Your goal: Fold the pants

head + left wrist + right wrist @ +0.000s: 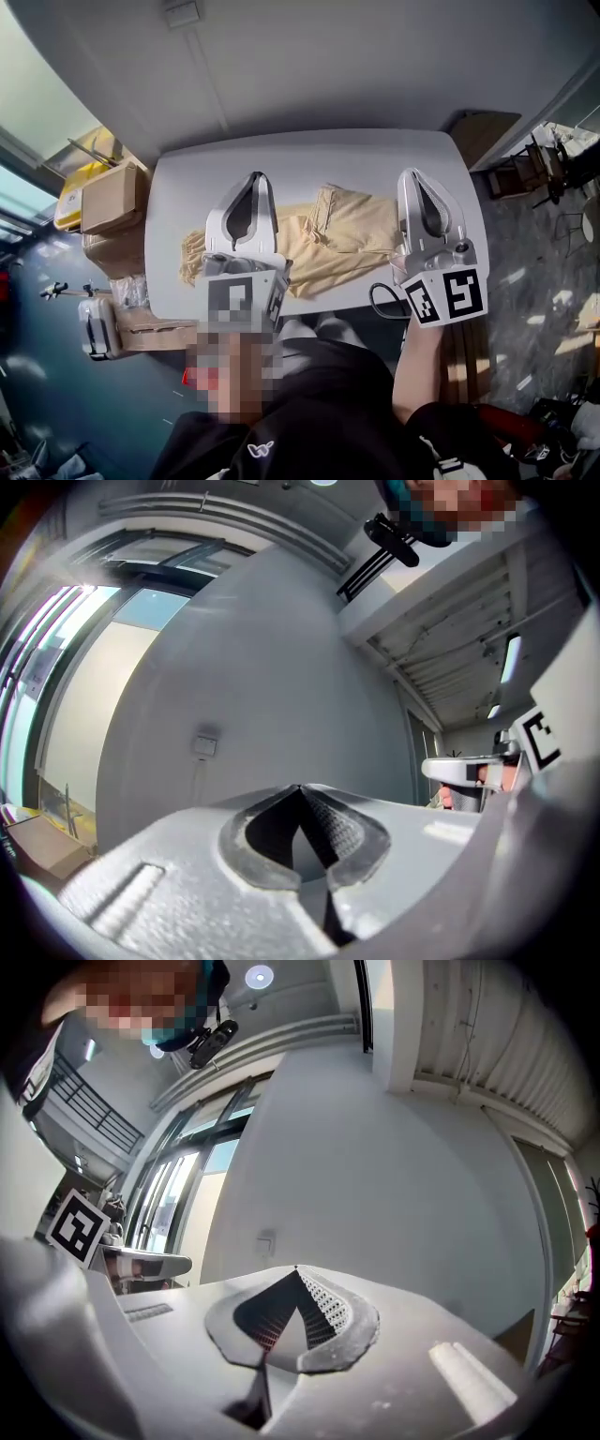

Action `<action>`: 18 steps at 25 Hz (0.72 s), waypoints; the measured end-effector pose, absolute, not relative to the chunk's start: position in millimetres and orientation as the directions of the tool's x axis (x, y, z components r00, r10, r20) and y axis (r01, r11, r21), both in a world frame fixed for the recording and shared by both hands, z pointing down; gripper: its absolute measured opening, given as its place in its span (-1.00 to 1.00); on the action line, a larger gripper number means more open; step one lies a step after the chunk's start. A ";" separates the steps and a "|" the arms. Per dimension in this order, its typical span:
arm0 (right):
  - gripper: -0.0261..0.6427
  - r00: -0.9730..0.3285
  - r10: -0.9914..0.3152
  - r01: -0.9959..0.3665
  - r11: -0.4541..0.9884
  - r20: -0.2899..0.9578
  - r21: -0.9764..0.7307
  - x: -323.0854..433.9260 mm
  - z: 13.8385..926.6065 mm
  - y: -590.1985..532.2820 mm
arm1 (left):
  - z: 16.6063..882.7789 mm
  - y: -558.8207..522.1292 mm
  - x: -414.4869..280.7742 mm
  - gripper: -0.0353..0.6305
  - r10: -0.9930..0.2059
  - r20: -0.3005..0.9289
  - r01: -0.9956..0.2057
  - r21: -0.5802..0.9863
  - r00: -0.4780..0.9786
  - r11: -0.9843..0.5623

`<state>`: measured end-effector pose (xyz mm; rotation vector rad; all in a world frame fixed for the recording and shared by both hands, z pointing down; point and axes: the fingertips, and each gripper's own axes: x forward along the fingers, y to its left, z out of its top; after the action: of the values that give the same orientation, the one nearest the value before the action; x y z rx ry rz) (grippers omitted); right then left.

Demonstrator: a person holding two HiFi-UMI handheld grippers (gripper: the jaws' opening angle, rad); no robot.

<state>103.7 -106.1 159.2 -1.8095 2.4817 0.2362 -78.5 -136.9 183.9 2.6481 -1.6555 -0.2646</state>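
Beige pants (342,234) lie crumpled across the middle of the white table (309,155) in the head view. My left gripper (257,175) is raised above the pants' left part, jaws shut with nothing between them. My right gripper (410,173) hovers over the pants' right end, also shut and empty. In the left gripper view the left gripper (300,787) points at the wall with its tips together. The right gripper view shows the right gripper (296,1269) likewise shut and aimed at the wall. Neither gripper view shows the pants.
Cardboard boxes (111,199) and a yellow bin (77,183) stand left of the table. A suitcase (97,326) sits on the floor at lower left. Chairs and clutter (553,169) fill the right side. A grey wall (309,66) rises behind the table.
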 end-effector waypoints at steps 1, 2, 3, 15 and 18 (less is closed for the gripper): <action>-0.91 -0.311 -0.940 -0.950 0.300 -0.143 0.091 106.6 157.4 -107.4 | 181.3 -138.1 -74.1 -0.88 -0.891 -0.144 -0.891 0.091 0.430 -0.445; -0.91 -0.312 -0.939 -0.949 0.301 -0.145 0.095 109.1 156.4 -108.1 | 179.2 -138.8 -70.1 -0.88 -0.889 -0.150 -0.890 0.088 0.432 -0.448; -0.91 -0.311 -0.939 -0.949 0.299 -0.146 0.097 112.1 155.7 -108.2 | 177.8 -138.9 -66.3 -0.88 -0.887 -0.155 -0.889 0.086 0.435 -0.451; -0.91 -0.280 -0.952 -0.960 0.278 -0.124 0.035 126.9 166.3 -118.7 | 167.0 -138.2 -61.3 -0.88 -0.891 -0.229 -0.901 0.100 0.392 -0.422; -0.91 -0.301 -0.950 -0.954 0.300 -0.086 0.029 120.2 181.1 -124.2 | 185.4 -144.3 -66.3 -0.88 -0.902 -0.187 -0.905 0.106 0.389 -0.412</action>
<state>120.2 -124.2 181.1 -1.8248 2.4897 0.1155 -66.3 -144.3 185.4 2.6282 -1.7107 -0.3401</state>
